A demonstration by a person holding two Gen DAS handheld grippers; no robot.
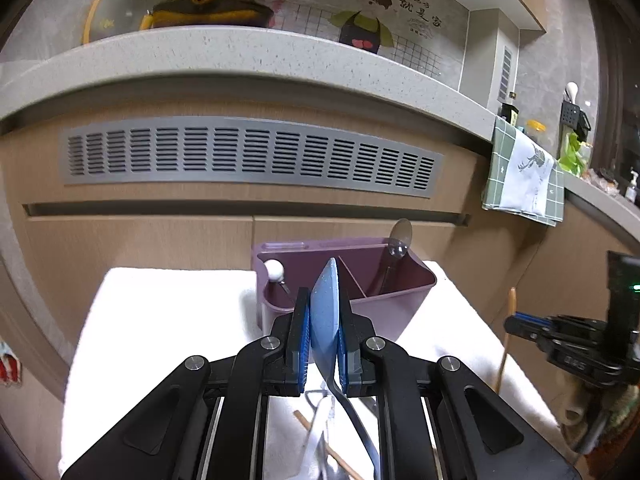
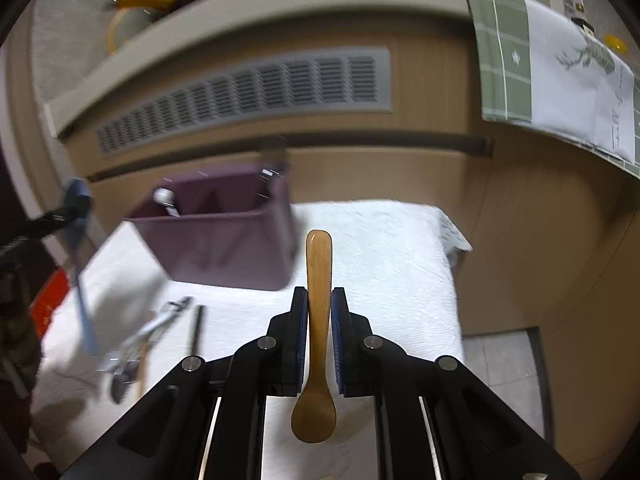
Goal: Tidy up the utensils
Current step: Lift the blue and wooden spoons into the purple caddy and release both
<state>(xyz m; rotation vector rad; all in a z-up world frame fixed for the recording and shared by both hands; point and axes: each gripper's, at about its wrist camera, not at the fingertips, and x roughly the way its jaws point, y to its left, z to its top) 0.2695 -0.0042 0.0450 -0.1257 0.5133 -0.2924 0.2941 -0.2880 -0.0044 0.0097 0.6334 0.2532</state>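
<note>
White cloth (image 2: 380, 248) covers my table; purple utensil caddy (image 1: 400, 296) at twelve o'clock. My left gripper (image 1: 324, 316) clamps a blue spatula (image 1: 326, 304), my right gripper (image 2: 319, 312) a wooden spoon (image 2: 318, 280).

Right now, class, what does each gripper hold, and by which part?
The left gripper grips a blue spatula by its blade. The right gripper grips a brown wooden spoon by its handle.

Readable text: dark handwritten Chinese characters on the cartoon-printed tiled wall backsplash (image 1: 416, 4), upper right of the two drawn figures, look like 有你在的地方 / 就是家, partly uncertain. Thin cursive line on the white panel of the green checked hanging towel (image 2: 580, 92), too small to read. Nothing else legible.
</note>
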